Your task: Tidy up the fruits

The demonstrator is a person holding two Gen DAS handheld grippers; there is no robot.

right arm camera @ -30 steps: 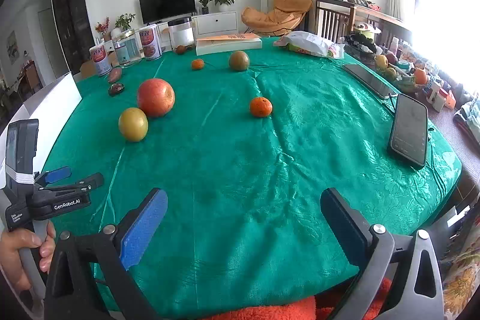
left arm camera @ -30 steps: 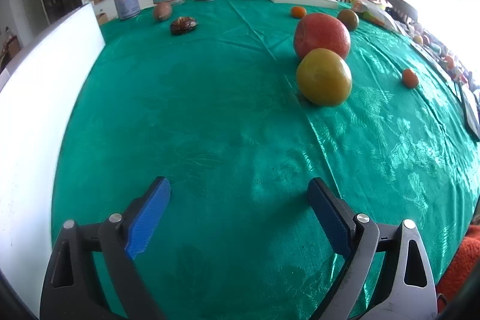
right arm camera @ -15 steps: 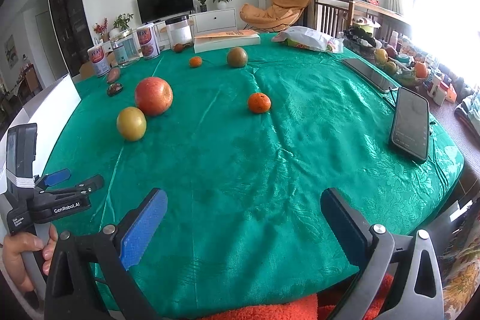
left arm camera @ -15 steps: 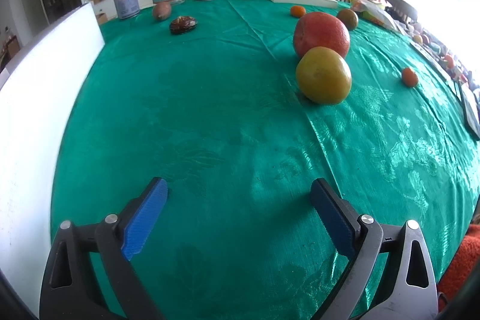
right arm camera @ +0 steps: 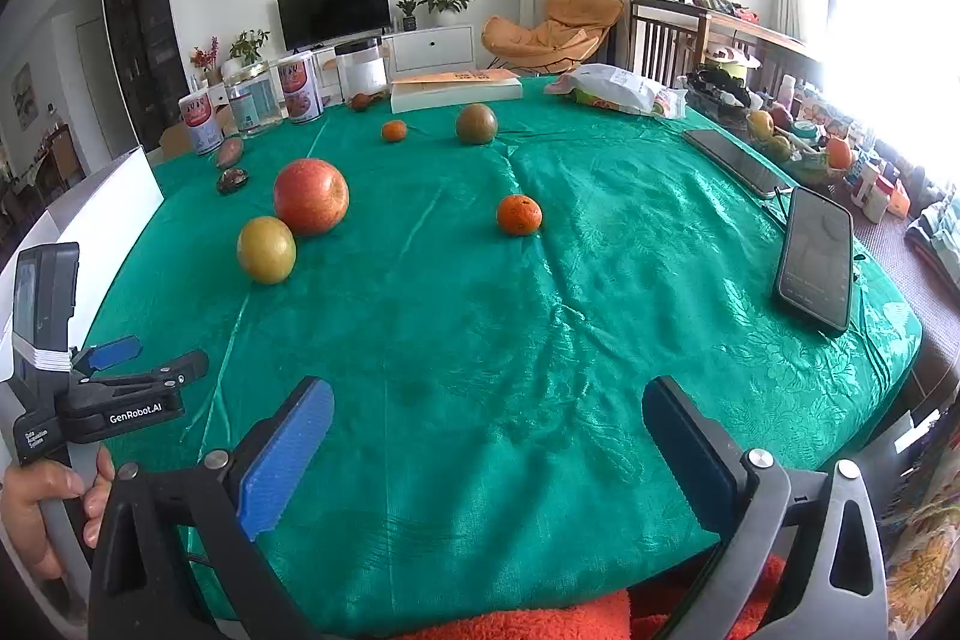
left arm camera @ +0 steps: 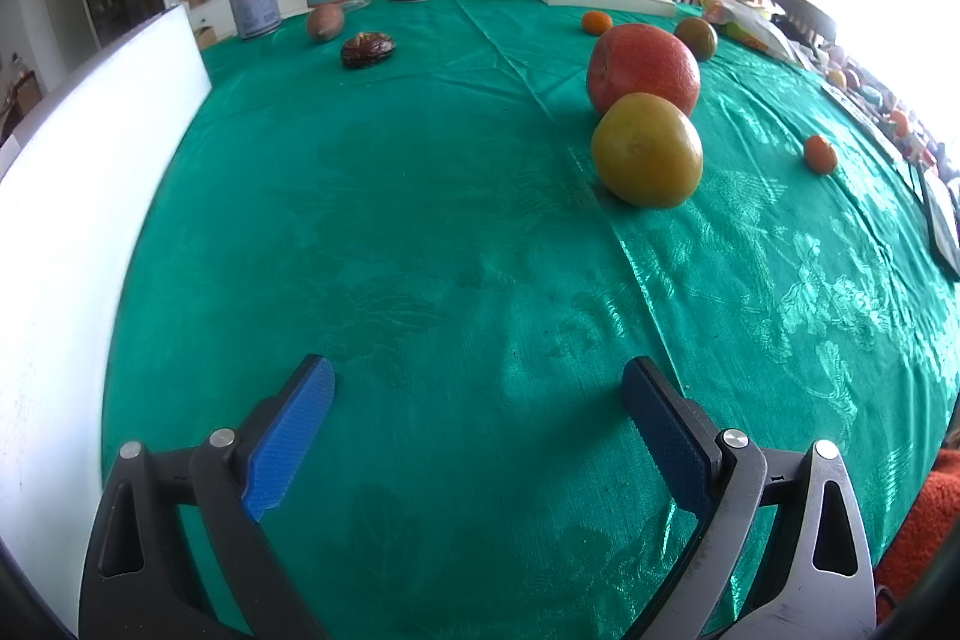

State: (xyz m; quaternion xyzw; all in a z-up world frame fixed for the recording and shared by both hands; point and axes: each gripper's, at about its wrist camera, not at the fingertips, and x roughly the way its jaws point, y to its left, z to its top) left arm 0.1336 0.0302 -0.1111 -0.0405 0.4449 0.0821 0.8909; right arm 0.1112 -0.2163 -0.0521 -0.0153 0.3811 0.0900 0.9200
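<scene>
Both tongs hang above the green tabletop [right arm camera: 600, 280] with nothing between their pads. The left tongs [left arm camera: 477, 388], jaws wide apart after just opening a little further, point at bare cloth; the yellow fruit [left arm camera: 647, 150] lies ahead and to their right, well apart, touching or just in front of the red fruit [left arm camera: 643, 68]. The right tongs [right arm camera: 487, 409] also stand apart, with a small orange [right arm camera: 519, 215] well ahead, and the yellow and red fruits far ahead to the left.
</scene>
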